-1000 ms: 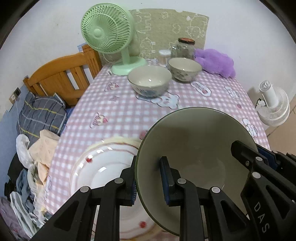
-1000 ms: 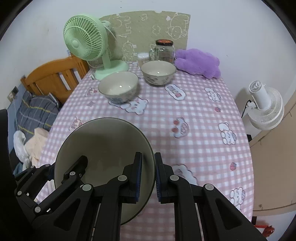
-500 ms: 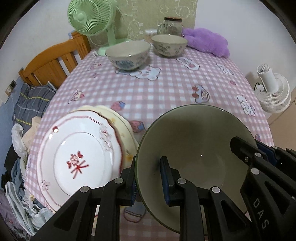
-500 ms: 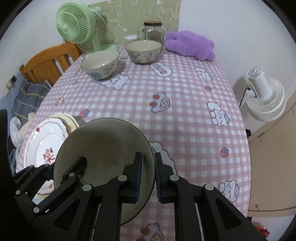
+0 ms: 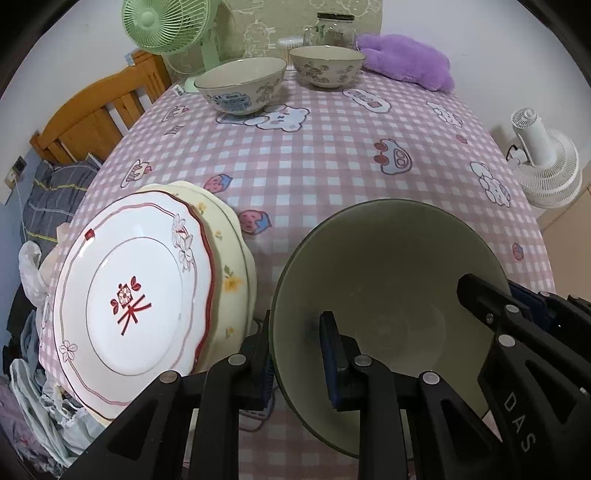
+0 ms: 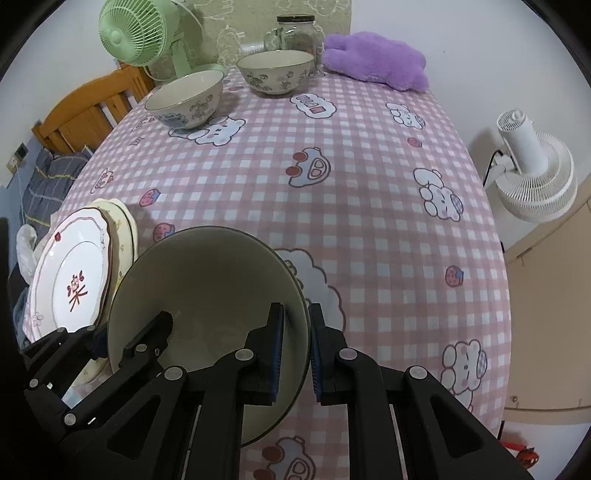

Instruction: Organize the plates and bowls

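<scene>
Bowl mid-carry, held at both rims

Dark olive-green glazed bowl (image 5: 384,295) is off the table, tilted toward the cameras, above the near edge of the pink checked tablecloth (image 5: 325,155). Left gripper (image 5: 295,354) pinches its left rim, one pad inside and one outside. Right gripper (image 6: 295,343) pinches the opposite rim the same way. Both grips look firm; bowl is empty.

Just left of the bowl: white scalloped plate with red trim (image 5: 133,295) sits stacked on a pale yellow floral plate (image 5: 229,258). The bowl's rim comes close to the stack; contact can't be judged.

Far end of the table: cream bowl with blue pattern (image 5: 240,88) and cream bowl with grey floral pattern (image 5: 327,66), side by side and apart, not nested. Behind them a green desk fan (image 5: 166,26), glass jar (image 5: 334,29) and purple plush (image 5: 406,59).

Progress, my read: plates look done (stacked). Bowls are not: three bowls, none nested. Likely remaining: bring the green bowl and the two cream ones into one stack.

Versus 1.0 s ago: the far bowls sit higher and further off in both views, and the plate stack is now fully in sight, so the rig has pulled back toward the near edge. Grip on the bowl is unchanged.
</scene>
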The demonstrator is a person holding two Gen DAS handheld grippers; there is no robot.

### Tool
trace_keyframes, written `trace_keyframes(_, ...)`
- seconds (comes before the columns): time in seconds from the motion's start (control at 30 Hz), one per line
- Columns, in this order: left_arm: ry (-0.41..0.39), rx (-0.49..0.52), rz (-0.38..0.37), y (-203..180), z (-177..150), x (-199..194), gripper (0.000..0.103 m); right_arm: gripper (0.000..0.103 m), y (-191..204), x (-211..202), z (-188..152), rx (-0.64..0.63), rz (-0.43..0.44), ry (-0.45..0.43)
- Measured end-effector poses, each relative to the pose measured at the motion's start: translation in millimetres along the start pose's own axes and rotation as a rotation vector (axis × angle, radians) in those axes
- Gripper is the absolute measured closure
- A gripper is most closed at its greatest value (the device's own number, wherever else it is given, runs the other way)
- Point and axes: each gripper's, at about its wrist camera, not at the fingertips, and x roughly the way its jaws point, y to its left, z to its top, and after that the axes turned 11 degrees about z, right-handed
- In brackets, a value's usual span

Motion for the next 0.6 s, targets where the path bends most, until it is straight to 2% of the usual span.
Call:
trace_keyframes(0.17, 0.010, -0.006, 0.000, -1.1, -2.3, -0.5, 0.083, 0.087, -0.9, -0.7, -2.2, -0.003, 0.005, 0.009)
trace_keyframes(0.43, -0.017, 0.024, 0.000, -11.3, -3.7, -5.9, 0.056, 0.086, -7.2, 2.1, -5.9, 0.008, 0.016, 0.026)
trace_keyframes(0.47, -0.019, 0.025, -0.002, -11.1, -4.1, -6.8, 0.049, 0.083, -7.4, 2.1, -6.0, 0.008, 0.021, 0.028)
trace_keyframes(0.5, -0.020, 0.026, -0.006, -11.1, -4.0, -7.3, 0.044, 0.071, -7.5, 1.8, -5.7, 0.008, 0.022, 0.028)
trace_keyframes(0.53, -0.021, 0.025, -0.011, -10.3, -4.0, -7.8, 0.043, 0.055, -7.6, 0.3, -5.9, 0.008, 0.017, 0.022)
trace_keyframes(0.57, -0.024, 0.022, -0.019, -9.2, -3.7, -9.0, 0.038, 0.047, -7.4, -2.4, -5.9, 0.008, 0.007, 0.009)
trace_keyframes(0.6, -0.032, 0.019, -0.027, -8.0, -3.0, -11.1, 0.032, 0.034, -7.0, -6.3, -5.9, 0.006, -0.007, -0.009)
